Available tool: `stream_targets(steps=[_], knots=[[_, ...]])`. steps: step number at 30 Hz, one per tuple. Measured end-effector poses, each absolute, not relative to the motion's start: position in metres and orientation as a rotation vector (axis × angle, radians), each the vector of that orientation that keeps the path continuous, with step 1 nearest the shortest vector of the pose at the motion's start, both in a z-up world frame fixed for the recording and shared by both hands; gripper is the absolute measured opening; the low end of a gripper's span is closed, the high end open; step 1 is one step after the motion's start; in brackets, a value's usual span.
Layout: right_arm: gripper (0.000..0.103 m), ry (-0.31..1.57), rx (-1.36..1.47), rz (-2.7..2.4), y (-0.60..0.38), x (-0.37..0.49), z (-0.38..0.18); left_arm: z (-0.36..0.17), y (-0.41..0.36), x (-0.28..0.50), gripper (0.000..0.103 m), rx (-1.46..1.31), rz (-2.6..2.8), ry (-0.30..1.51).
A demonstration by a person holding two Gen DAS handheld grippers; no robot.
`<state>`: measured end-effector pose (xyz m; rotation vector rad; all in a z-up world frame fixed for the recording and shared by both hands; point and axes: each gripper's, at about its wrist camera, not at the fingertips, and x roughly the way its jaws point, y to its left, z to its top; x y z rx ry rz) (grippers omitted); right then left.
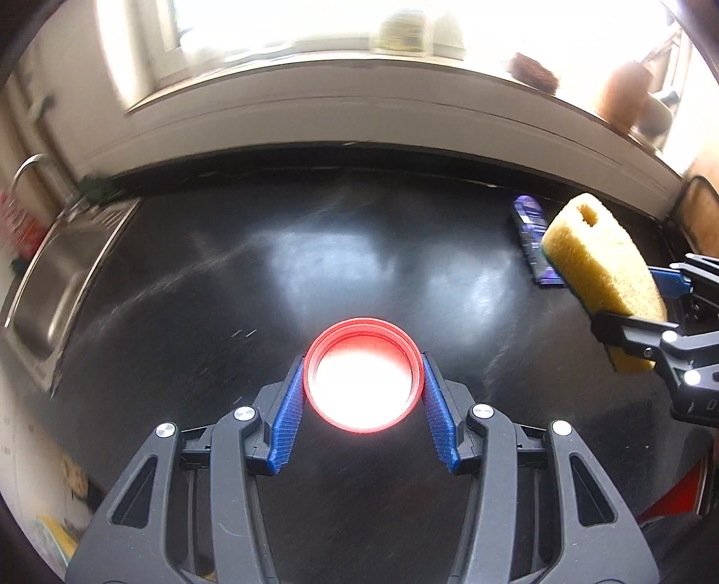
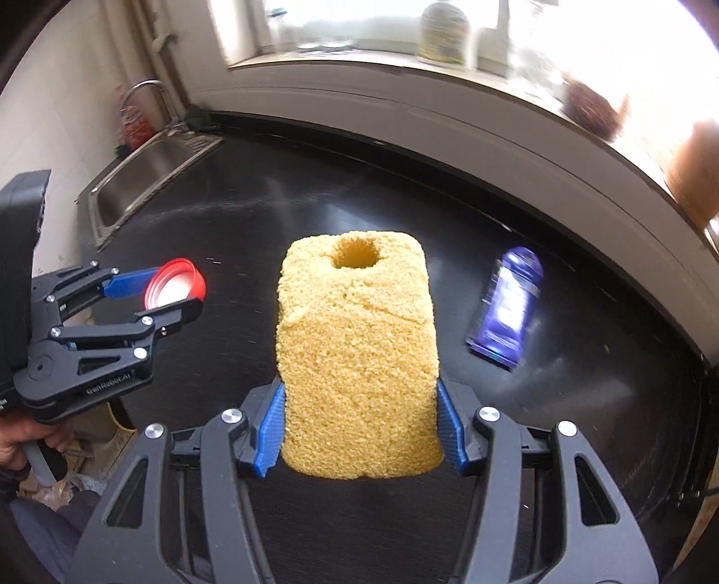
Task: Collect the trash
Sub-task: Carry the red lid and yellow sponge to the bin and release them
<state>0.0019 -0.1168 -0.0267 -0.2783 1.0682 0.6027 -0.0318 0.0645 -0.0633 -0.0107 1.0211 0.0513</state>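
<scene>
My left gripper point(image 1: 364, 359) is shut on a red jar lid point(image 1: 364, 375) with a white inside, held above the black countertop point(image 1: 314, 251). It also shows in the right wrist view point(image 2: 173, 298), at the left, with the lid point(image 2: 175, 284) between its fingers. My right gripper point(image 2: 359, 395) is shut on a yellow sponge point(image 2: 357, 355) with a hole near its far end. In the left wrist view the sponge point(image 1: 602, 274) is at the right, above the counter. A purple wrapper point(image 2: 508, 305) lies on the counter to the right, and shows in the left wrist view point(image 1: 532, 238).
A steel sink point(image 2: 144, 179) with a tap point(image 2: 148, 90) is at the counter's far left. A window sill point(image 2: 404, 76) with a jar point(image 2: 442, 31) and brown objects runs along the back. A red object point(image 1: 678, 494) sits low at the right.
</scene>
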Motion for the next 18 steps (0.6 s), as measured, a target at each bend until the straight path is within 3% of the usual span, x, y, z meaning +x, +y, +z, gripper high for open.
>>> stream_targets(steps=[8,18], knots=[[0.056,1.051,-0.391,0.844,-0.004,-0.022,-0.021,-0.061,0.147,-0.092,0.049,-0.134,0.29,1.029],[0.056,1.064,-0.572,1.292,0.194,-0.099,-0.044,-0.09,0.288,-0.223,0.049,-0.374,0.707,1.053]])
